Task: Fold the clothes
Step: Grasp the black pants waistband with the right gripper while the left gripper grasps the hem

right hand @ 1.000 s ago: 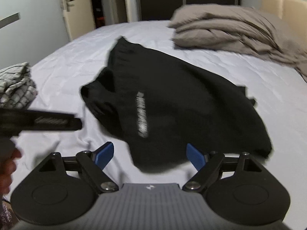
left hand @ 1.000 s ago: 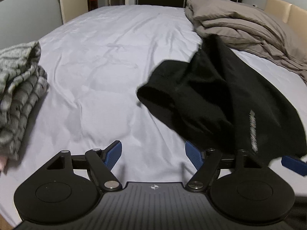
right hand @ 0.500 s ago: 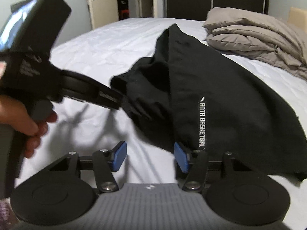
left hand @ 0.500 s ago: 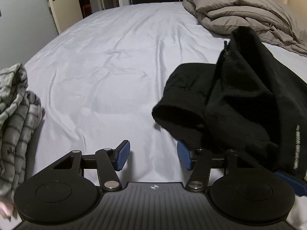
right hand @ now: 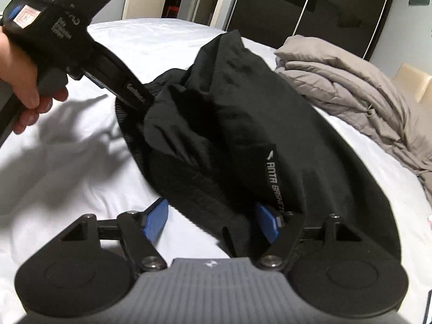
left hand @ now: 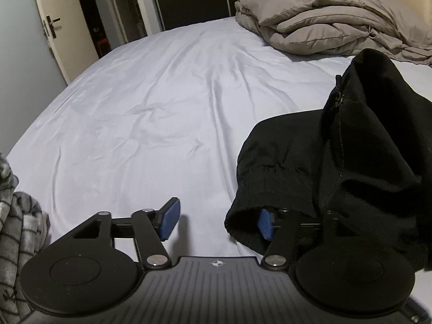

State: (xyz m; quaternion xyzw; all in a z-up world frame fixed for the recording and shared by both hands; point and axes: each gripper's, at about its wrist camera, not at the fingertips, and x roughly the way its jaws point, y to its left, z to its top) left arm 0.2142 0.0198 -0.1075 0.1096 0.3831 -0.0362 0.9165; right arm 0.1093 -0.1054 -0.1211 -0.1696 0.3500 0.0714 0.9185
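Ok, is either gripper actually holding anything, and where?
Nothing is clamped. The left gripper and right gripper are both open; the black garment just hangs hooked over one finger of each.

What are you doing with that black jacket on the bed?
A person is folding clothes using two hand-held grippers. The black jacket is bunched up on the white bed sheet. The left gripper and the right gripper both have their jaws open, with the jacket's fabric draped over each one's right jaw; neither has closed on it yet. A grey duvet sits folded at the far end, and striped grey clothes lie to the left.
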